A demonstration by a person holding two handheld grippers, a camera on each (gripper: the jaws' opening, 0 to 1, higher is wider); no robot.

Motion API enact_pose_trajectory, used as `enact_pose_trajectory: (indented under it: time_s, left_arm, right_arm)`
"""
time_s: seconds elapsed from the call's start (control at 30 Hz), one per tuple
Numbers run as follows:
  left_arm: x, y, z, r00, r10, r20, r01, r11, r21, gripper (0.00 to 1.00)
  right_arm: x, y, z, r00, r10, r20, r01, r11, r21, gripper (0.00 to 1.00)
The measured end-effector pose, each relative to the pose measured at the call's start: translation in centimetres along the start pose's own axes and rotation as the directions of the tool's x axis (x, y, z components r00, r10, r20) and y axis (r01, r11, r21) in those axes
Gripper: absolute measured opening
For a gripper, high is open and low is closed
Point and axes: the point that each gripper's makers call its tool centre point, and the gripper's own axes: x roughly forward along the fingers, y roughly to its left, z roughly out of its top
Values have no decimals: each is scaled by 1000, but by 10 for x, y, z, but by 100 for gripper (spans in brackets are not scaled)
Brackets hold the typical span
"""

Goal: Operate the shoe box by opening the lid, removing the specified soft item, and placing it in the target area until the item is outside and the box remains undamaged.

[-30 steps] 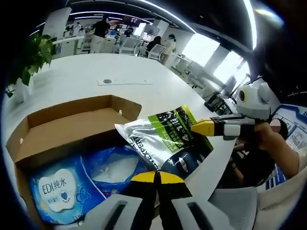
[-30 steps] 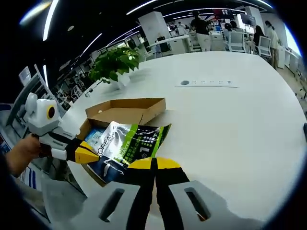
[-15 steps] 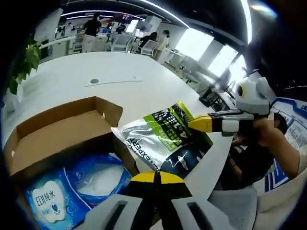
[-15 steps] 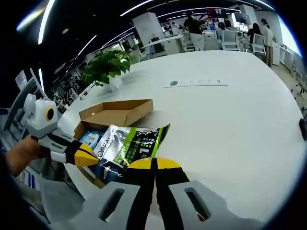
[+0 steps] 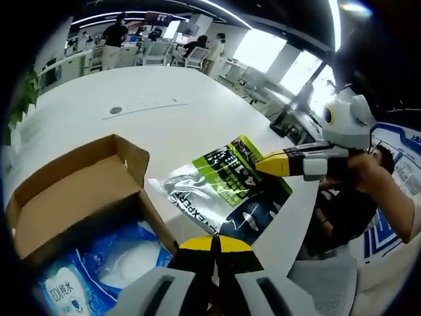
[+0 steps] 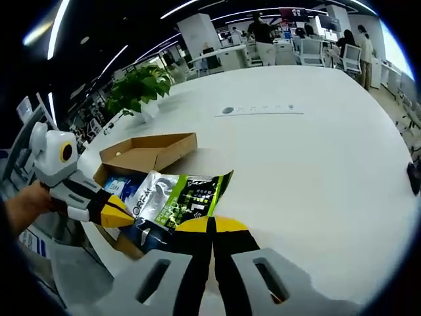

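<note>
While both hands hold it, the soft pouch (image 5: 223, 194) hangs stretched between the two grippers, just off the box's open corner and over the white table (image 5: 131, 92). The left gripper (image 5: 212, 245) has its yellow tips pinched together on the pouch's dark bottom edge; the right gripper (image 5: 275, 166) comes in from the right and bites the green top corner. So the pouch's long axis runs from one gripper to the other, slanting away from the box.

From the right gripper view the same holds: the right gripper (image 6: 212, 226) is clamped on the pouch (image 6: 177, 201), and the left gripper (image 6: 112, 212) grips its far end, held by a hand (image 6: 23, 204).

The pouch looks already outside the shoe box (image 5: 79, 191), whose lid is open. Inside remain a blue wipes pack (image 5: 66, 293) and a clear bag (image 5: 131, 253) beside it.

Bare tabletop lies to the right of the box, so I'd guess the set-down goes there. Neither gripper is clearly nearer; both would have to lower together.
</note>
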Motion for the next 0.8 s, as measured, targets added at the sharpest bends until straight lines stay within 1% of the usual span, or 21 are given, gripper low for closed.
enact_pose_trajectory:
  time_s: [0.1,0.27,0.37,0.47,0.63,0.73,0.8]
  left_arm:
    - [4,1,1,1000,0,-13,0,1000,8,0]
    - [14,5,3,999,5,-53,-3,1000,30,0]
    - [23,8,0,995,11,-98,-5,998,59,0]
    - [29,10,0,992,16,-125,-7,997,71,0]
    - [38,13,-1,987,16,-159,-3,997,79,0]
    - [43,12,-2,983,19,-183,0,995,102,0]
    - [45,13,0,982,27,-187,-6,994,109,0]
  right_arm:
    - [3,-4,0,1000,-6,-10,6,1000,-1,0]
    - [11,-12,-2,999,-15,-31,15,1000,-6,0]
    - [17,-17,-4,999,-20,-46,20,1000,-9,0]
    - [22,-21,-5,998,-28,-54,28,999,-16,0]
    - [30,-29,-8,996,-44,-75,42,999,-29,0]
    - [33,-32,-11,995,-49,-83,47,998,-30,0]
    - [35,-36,-12,995,-56,-87,54,998,-30,0]
